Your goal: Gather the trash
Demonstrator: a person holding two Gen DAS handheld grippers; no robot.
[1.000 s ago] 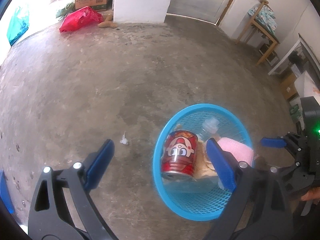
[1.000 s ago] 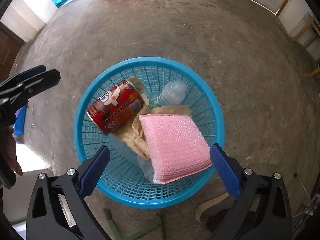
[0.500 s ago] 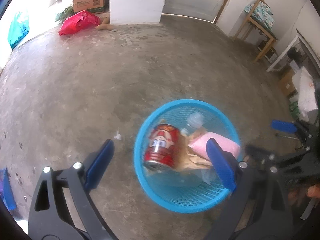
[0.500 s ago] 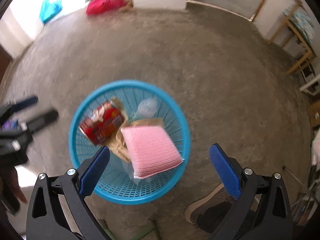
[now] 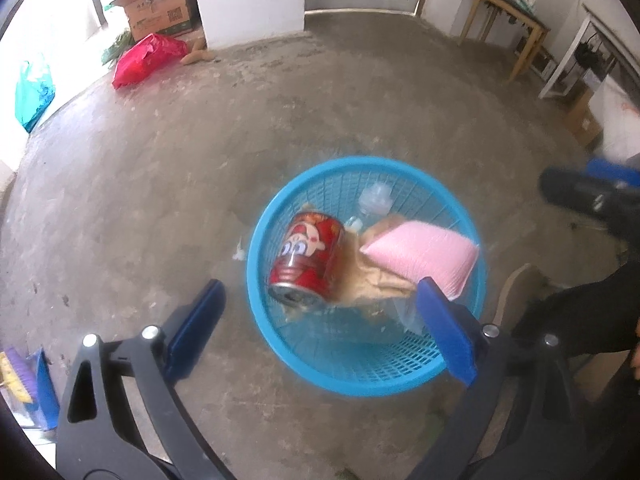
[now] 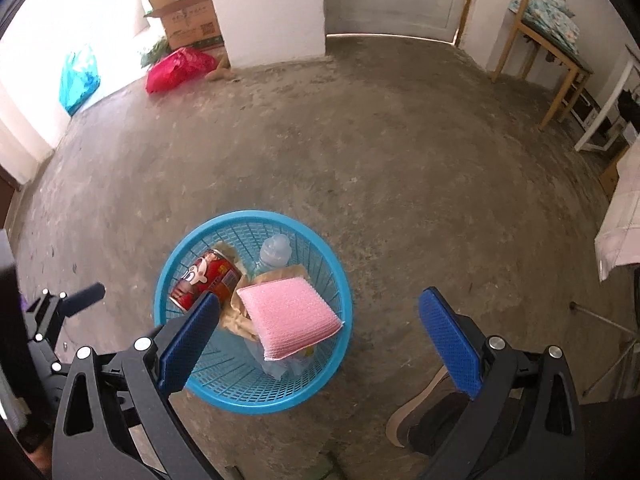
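Observation:
A blue mesh basket [image 5: 276, 344] [image 6: 256, 398] stands on the concrete floor. Inside lie a red drink can [image 5: 308, 260] [image 6: 204, 280], a pink bubble-wrap pad [image 5: 424, 256] [image 6: 290, 318], brown crumpled paper [image 5: 372, 284] [image 6: 236, 316] and a clear plastic bottle [image 5: 374, 200] [image 6: 274, 250]. My left gripper [image 5: 320, 328] hangs open above the basket's near side, with nothing between its fingers. My right gripper [image 6: 320, 344] is open too, raised above the basket's right edge. A small white scrap [image 5: 239, 254] lies on the floor just left of the basket.
At the back stand a white pillar [image 6: 272, 8], a cardboard box [image 6: 186, 20], a red bag [image 6: 176, 68] and a teal bag [image 6: 78, 80]. A wooden table [image 6: 548, 32] is at the far right. A person's shoe [image 6: 424, 416] rests near the basket.
Both grippers have risen and drawn back, so the basket looks smaller and farther. Its contents have not shifted. Both stay open.

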